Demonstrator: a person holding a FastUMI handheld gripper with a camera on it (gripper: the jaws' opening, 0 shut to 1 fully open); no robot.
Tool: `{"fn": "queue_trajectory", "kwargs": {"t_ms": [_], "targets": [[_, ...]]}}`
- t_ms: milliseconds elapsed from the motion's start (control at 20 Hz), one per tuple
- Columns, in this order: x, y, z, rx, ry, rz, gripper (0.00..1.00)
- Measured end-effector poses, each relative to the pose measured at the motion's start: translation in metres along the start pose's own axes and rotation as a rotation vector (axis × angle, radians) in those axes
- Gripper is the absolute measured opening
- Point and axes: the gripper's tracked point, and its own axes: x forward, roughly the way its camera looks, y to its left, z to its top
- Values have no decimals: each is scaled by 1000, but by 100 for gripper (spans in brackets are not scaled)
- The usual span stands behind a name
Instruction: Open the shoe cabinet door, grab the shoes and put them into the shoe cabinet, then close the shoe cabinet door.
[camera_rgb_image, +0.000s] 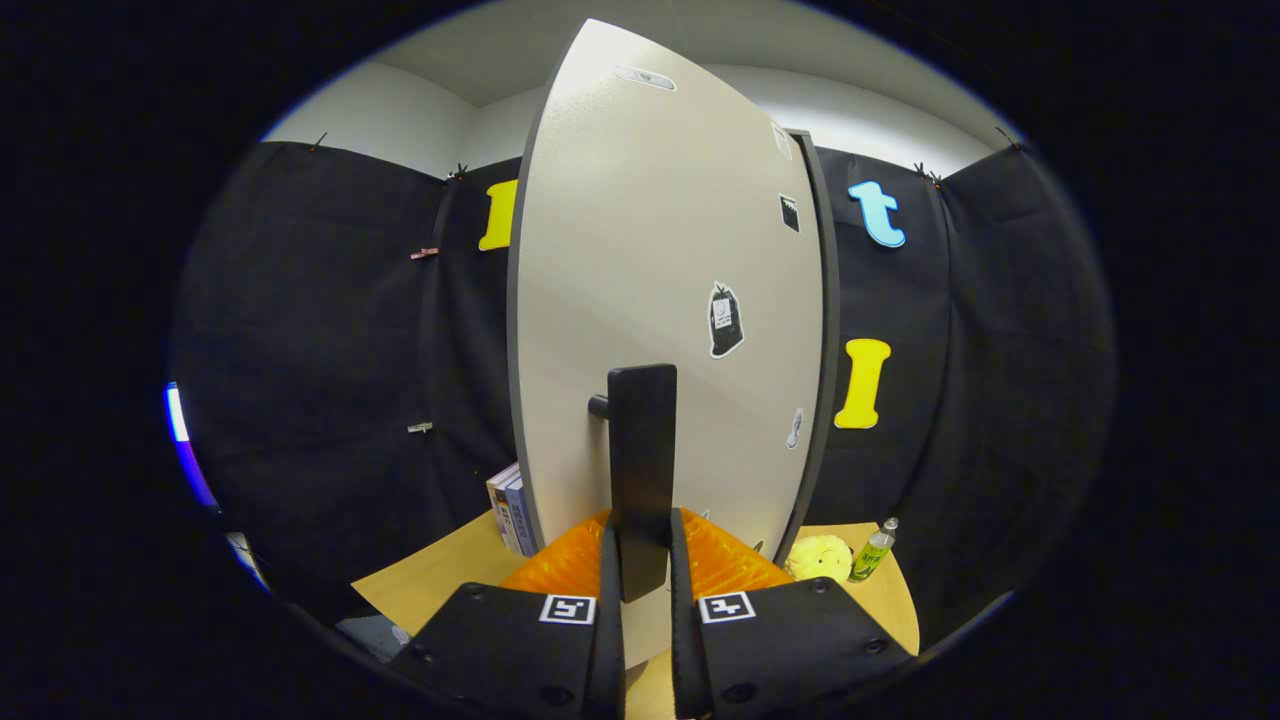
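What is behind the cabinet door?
Books stand past the door's left edge. The door hides the cabinet's inside and any shoes. The gripper is shut on the handle.

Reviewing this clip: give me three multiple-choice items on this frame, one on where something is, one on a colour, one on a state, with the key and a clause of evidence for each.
1. Where is the door handle?
A. Between the fingers of the hand-held gripper
B. Far beyond them, by the books
C. On the tabletop

2. What colour is the soft round toy beside the bottle?
A. Red
B. Yellow
C. Blue

3. What state is the cabinet door in?
A. Lying flat on the table
B. Taken off and leaning on the wall
C. Upright, its handle gripped

Key: 1 A, the dark handle bar stands in the gap between both fingers. 2 B, the toy right of the door is plainly yellow. 3 C, the pale door stands upright and both fingers close on its handle.
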Motion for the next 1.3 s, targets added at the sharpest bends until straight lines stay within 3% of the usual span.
{"fn": "queue_trajectory", "kwargs": {"t_ms": [300,750,1300], "targets": [[-35,-43,-5,8,16,-97,22],[-120,-104,11,-7,-76,-273,21],[-116,-63,-31,15,8,-173,21]]}}
